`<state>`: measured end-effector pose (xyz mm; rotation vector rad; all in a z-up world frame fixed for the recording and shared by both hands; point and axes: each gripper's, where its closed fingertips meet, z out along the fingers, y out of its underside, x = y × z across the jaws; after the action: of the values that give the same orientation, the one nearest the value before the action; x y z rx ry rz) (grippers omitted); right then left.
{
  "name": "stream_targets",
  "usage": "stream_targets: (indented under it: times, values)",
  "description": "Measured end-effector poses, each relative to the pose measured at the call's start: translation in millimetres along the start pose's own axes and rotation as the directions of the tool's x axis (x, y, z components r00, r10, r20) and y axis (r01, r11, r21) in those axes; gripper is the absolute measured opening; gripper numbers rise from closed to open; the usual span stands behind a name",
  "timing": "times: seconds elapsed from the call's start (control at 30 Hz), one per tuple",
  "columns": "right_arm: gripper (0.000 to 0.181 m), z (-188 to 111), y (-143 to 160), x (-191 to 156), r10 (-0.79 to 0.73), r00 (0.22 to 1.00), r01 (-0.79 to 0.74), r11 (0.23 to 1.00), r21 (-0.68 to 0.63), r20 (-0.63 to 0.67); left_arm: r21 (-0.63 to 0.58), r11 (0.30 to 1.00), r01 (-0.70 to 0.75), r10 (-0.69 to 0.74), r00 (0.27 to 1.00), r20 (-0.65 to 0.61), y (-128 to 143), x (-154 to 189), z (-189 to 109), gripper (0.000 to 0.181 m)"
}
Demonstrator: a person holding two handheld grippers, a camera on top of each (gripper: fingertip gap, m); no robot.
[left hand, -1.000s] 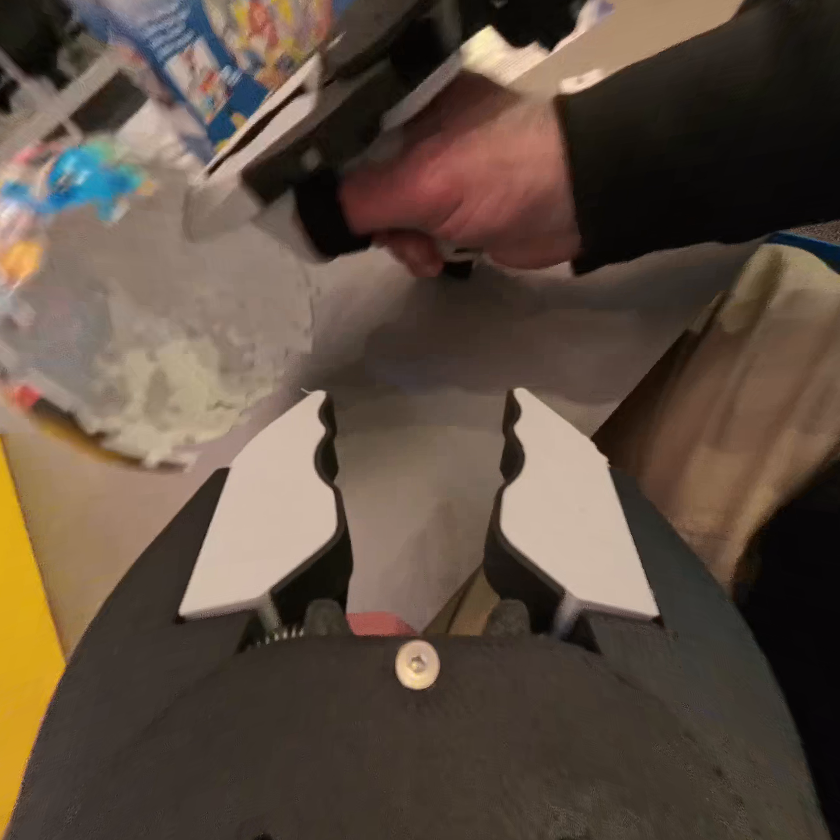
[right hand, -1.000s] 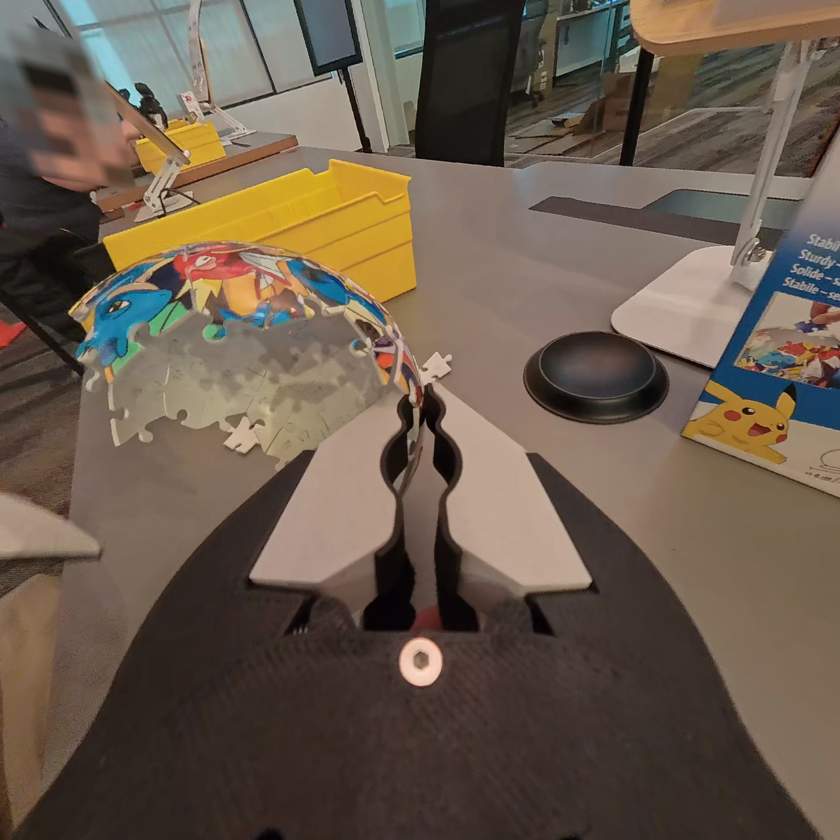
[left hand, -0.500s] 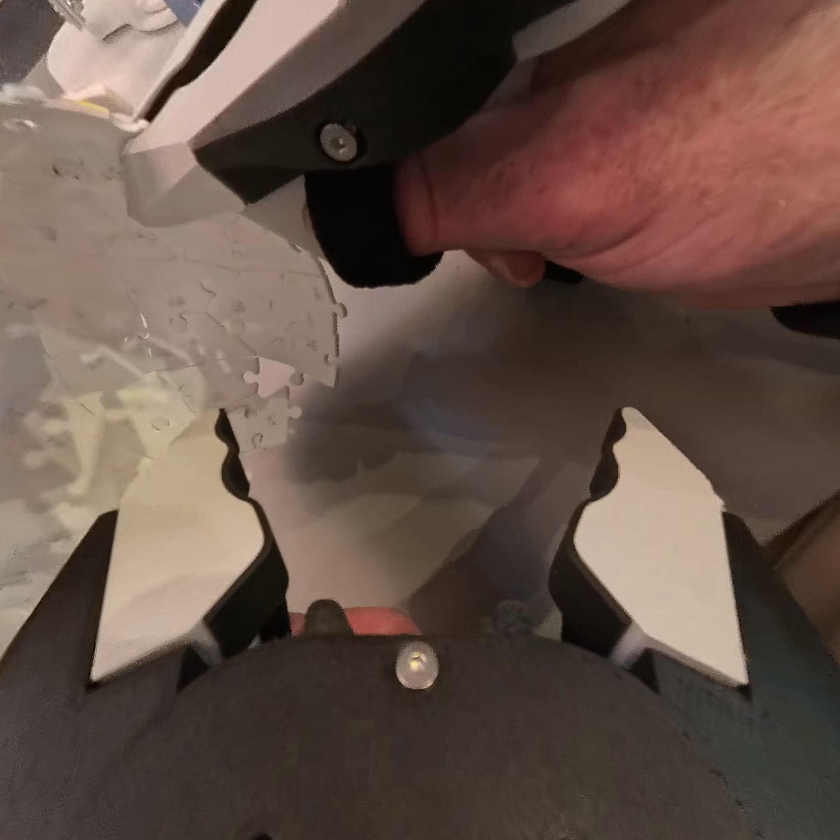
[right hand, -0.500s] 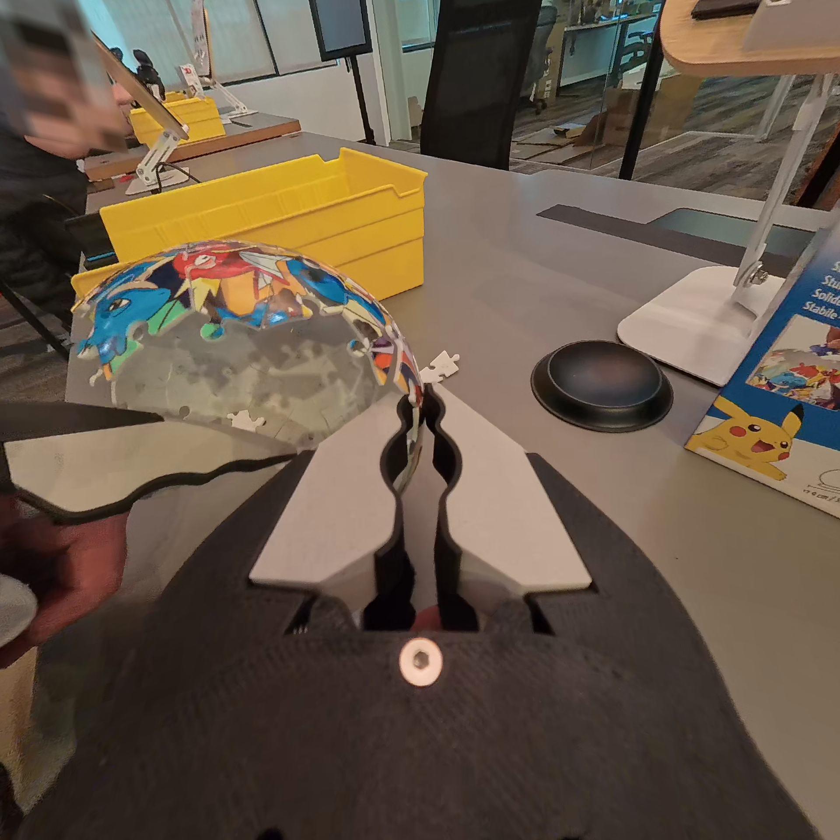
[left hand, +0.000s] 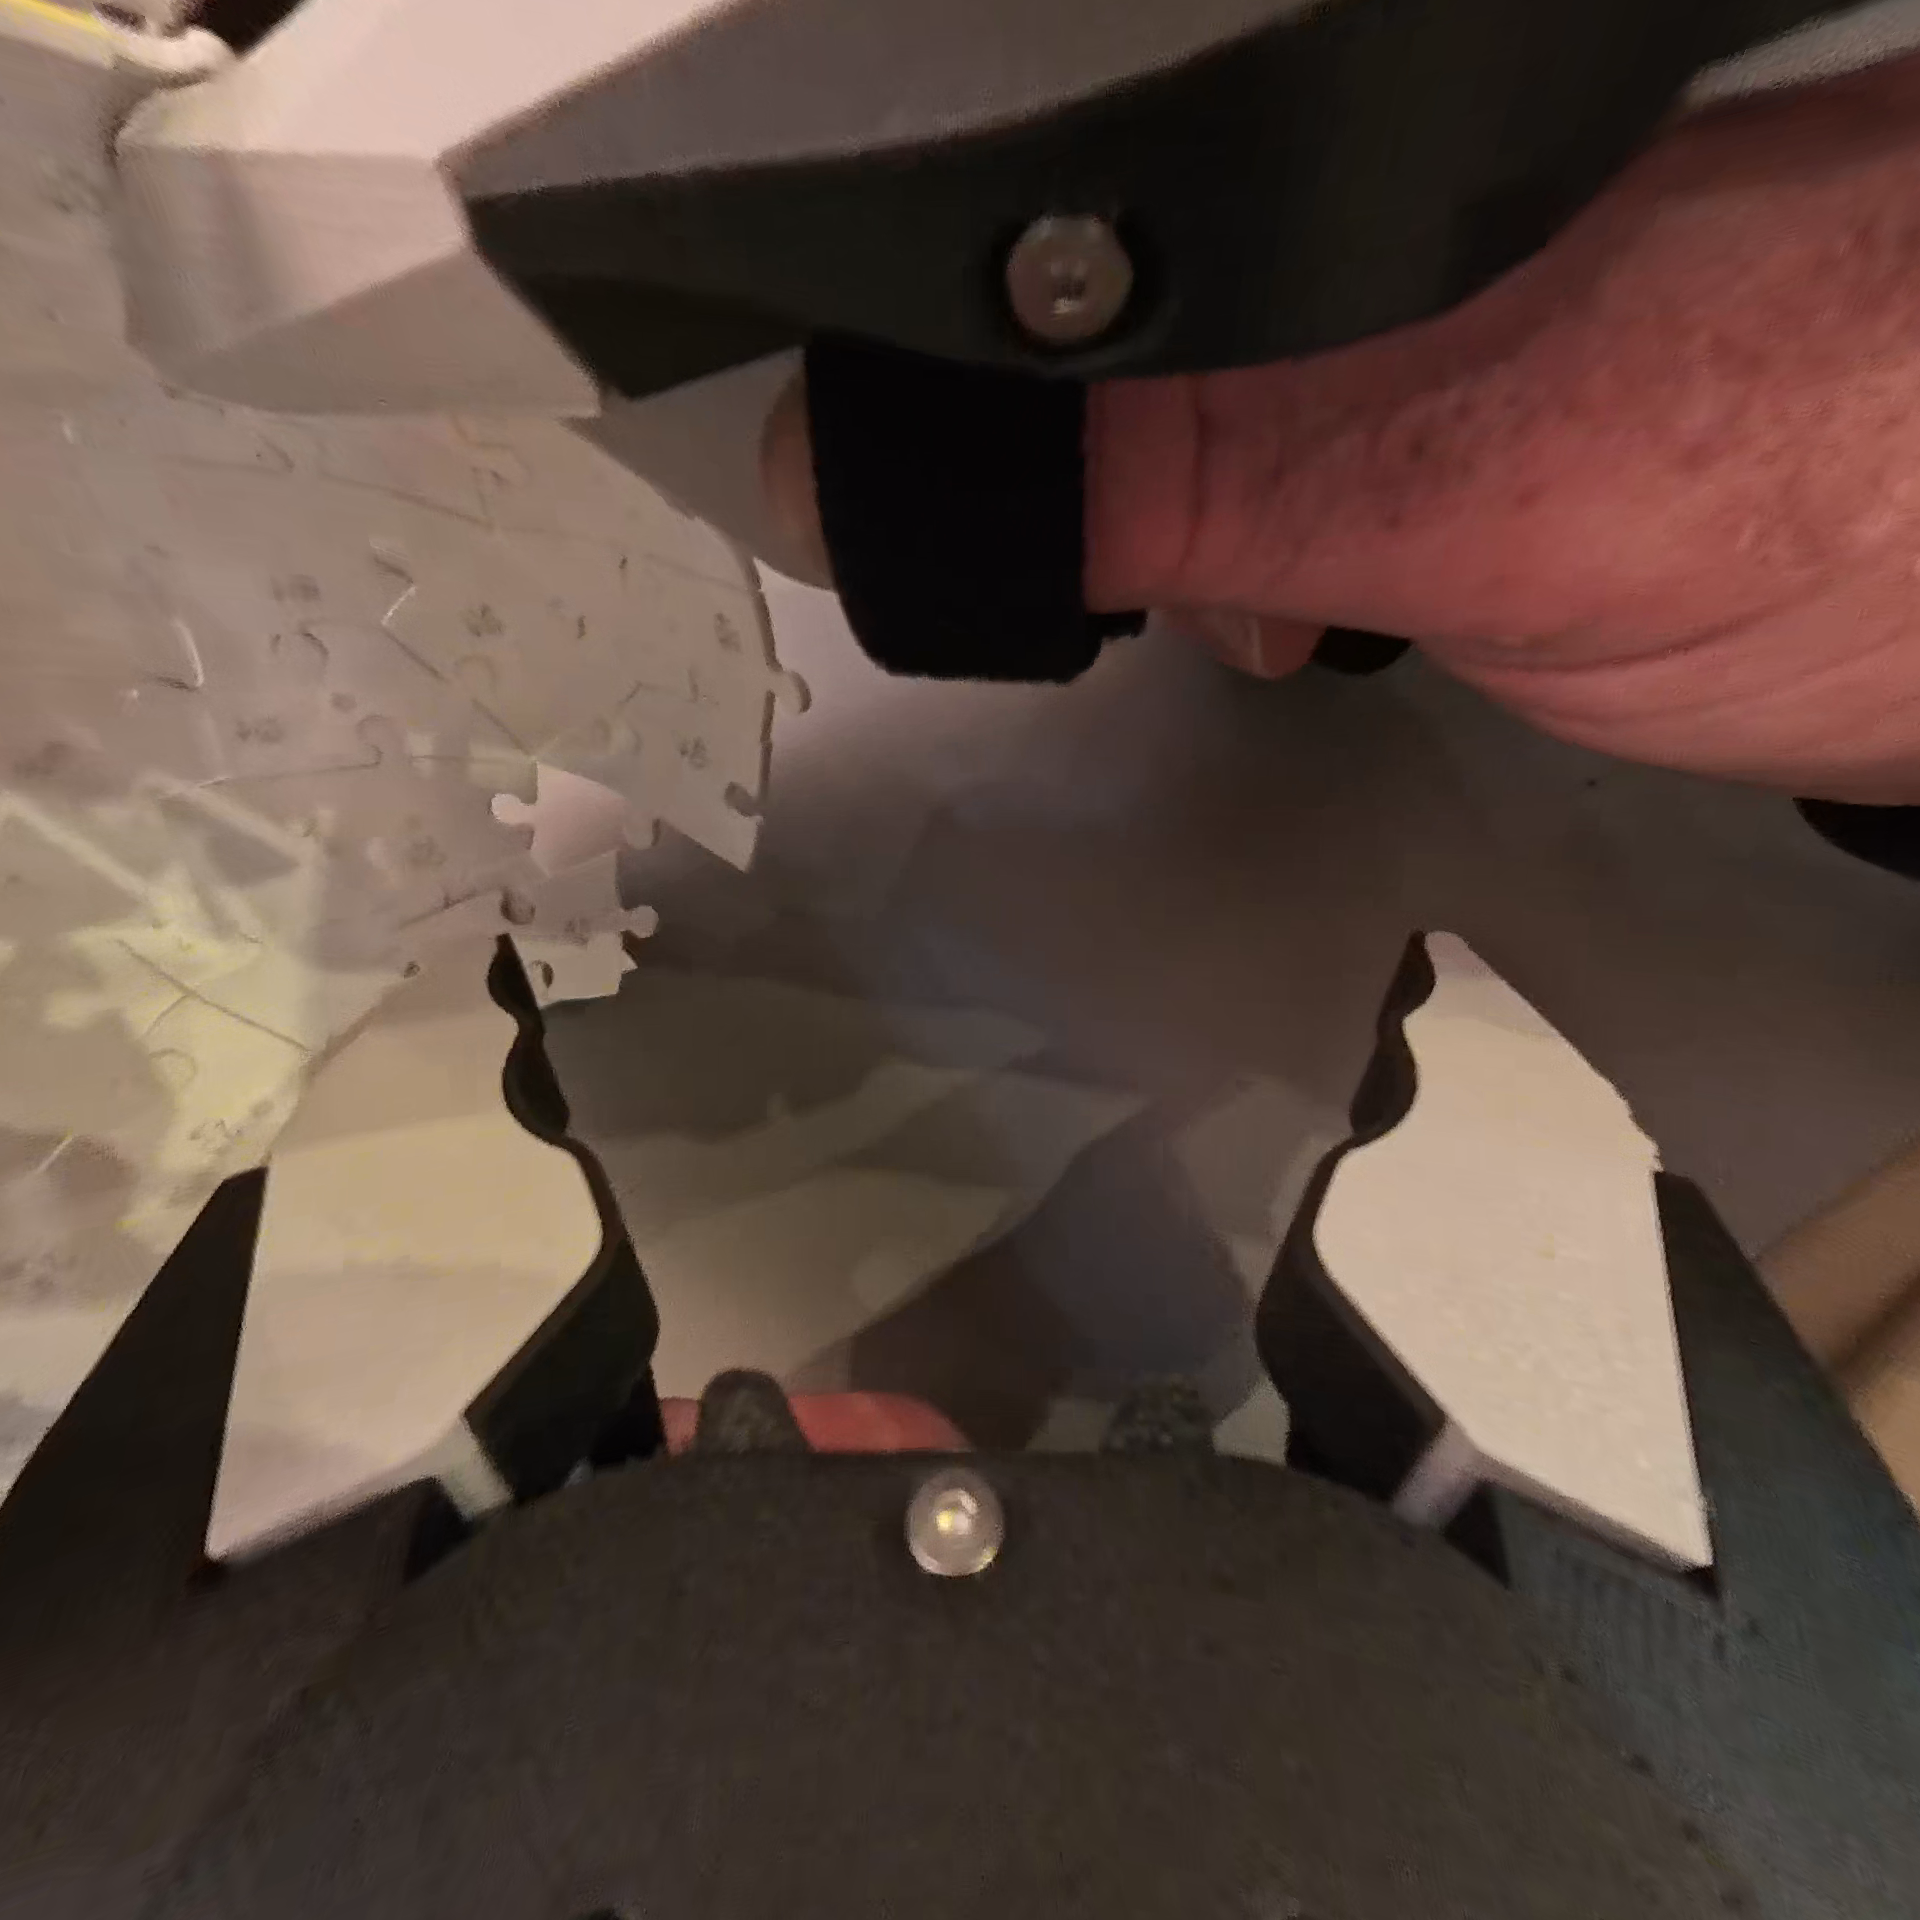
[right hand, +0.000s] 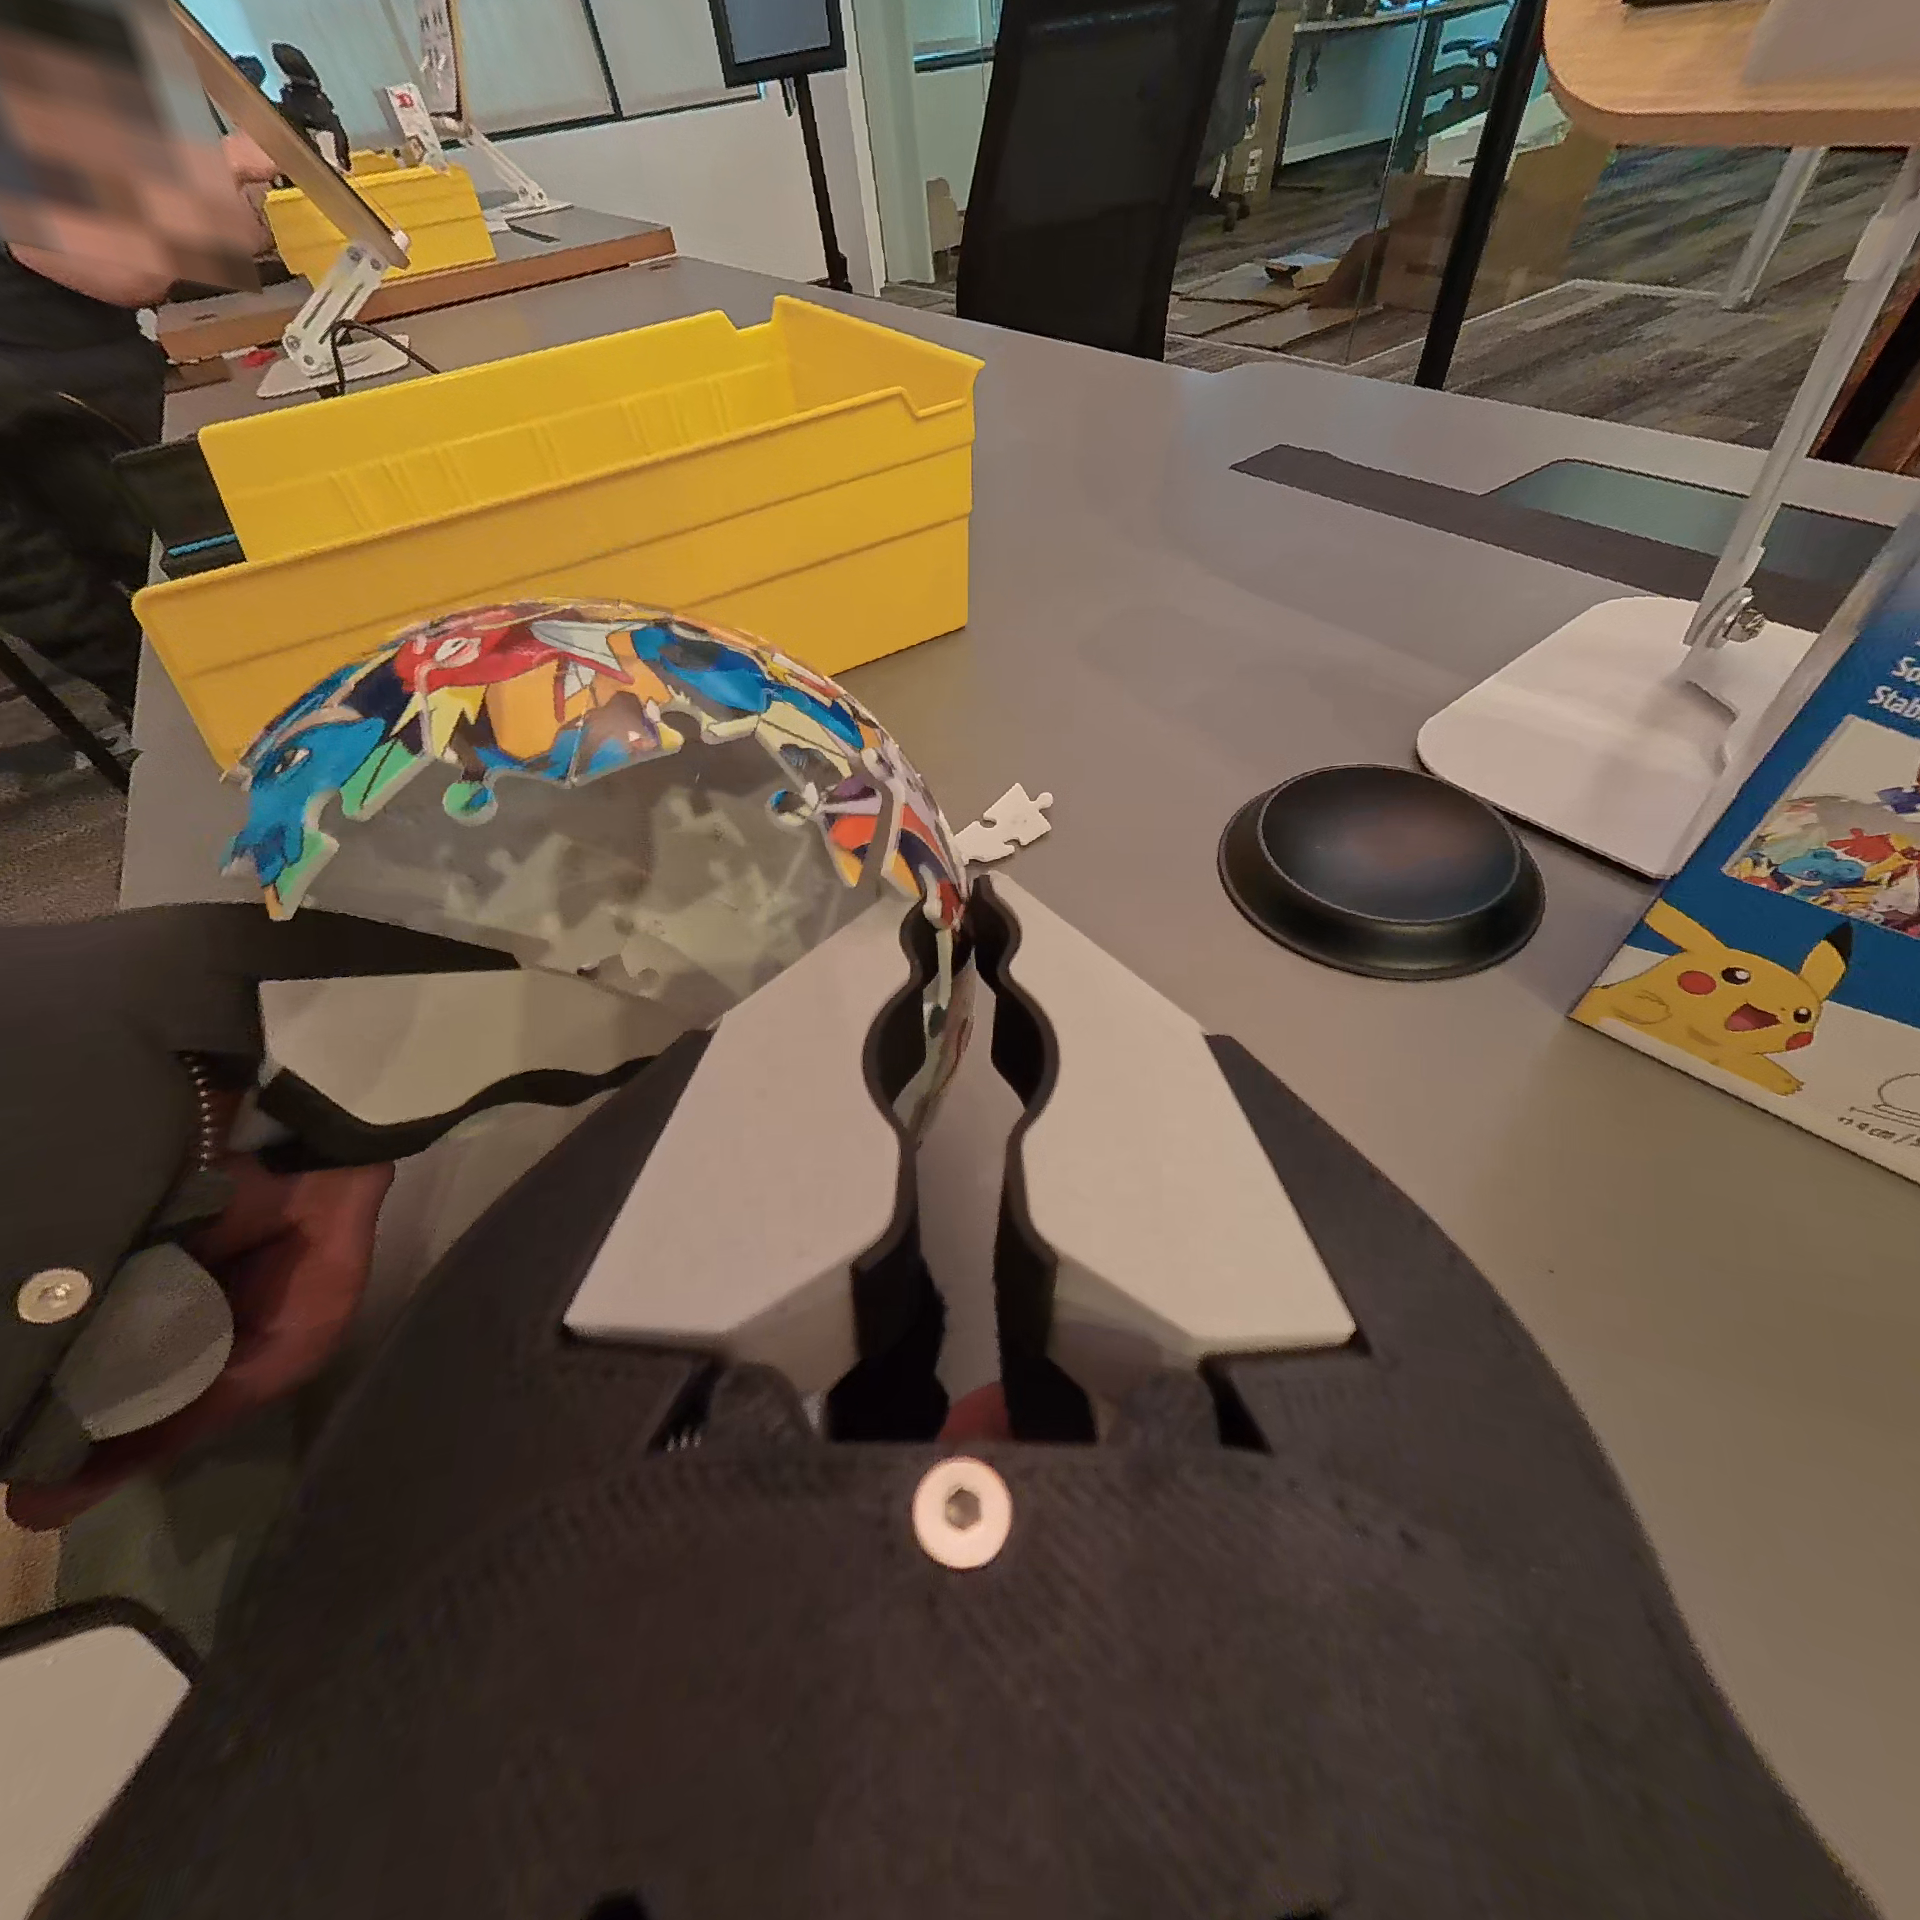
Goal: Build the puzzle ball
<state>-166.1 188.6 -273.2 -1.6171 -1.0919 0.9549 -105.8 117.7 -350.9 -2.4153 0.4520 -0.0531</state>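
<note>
The partly built puzzle ball (right hand: 582, 707) is a colourful half shell held above the grey table (right hand: 1195, 582). My right gripper (right hand: 961, 914) is shut on the shell's right rim, which sits between its pads. In the left wrist view the shell's pale grey inside (left hand: 416, 675) fills the left, with my right gripper's body (left hand: 935, 156) and the hand (left hand: 1507, 520) holding it above. My left gripper (left hand: 966, 948) is wide open with nothing between its pads; its left fingertip (left hand: 509, 997) is right beside the shell's lowest piece (left hand: 577, 961). One of its fingers (right hand: 436, 1023) shows under the shell in the right wrist view.
A loose white puzzle piece (right hand: 1003, 821) lies on the table behind the shell. A yellow bin (right hand: 582, 520) stands at the back left. A black round stand (right hand: 1382, 873), a white lamp base (right hand: 1579, 727) and the blue puzzle box (right hand: 1766, 935) are at the right.
My left gripper opened wide and moved in under the right gripper, up to the shell's lower edge. My right gripper stayed shut on the rim and held the shell nearly still.
</note>
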Motion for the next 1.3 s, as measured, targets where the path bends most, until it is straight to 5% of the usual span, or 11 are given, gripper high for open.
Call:
stream_targets:
  times: [0.57,0.77,0.97,1.3]
  values:
    - [0.001,2.3,12.3,6.2,0.015,0.999,-0.017,0.997,-0.072,-0.04,-0.032,0.999,-0.033,0.032,0.999,-0.024,-4.9,10.9,-10.0,0.136]
    - [0.001,3.8,15.6,4.9,0.018,0.999,-0.022,0.995,-0.092,-0.04,-0.064,0.977,-0.203,0.208,0.975,0.078,-1.5,17.3,-11.0,0.141]
    - [0.001,3.4,16.5,-2.5,0.004,1.0,-0.007,0.995,-0.095,-0.028,-0.157,0.977,-0.142,0.143,0.99,-0.003,6.2,20.6,-5.3,0.147]
    - [0.001,3.4,17.7,-9.9,0.014,1.0,-0.014,0.995,-0.101,-0.001,-0.128,0.992,0.018,-0.024,0.999,-0.046,14.3,19.9,1.8,0.146]
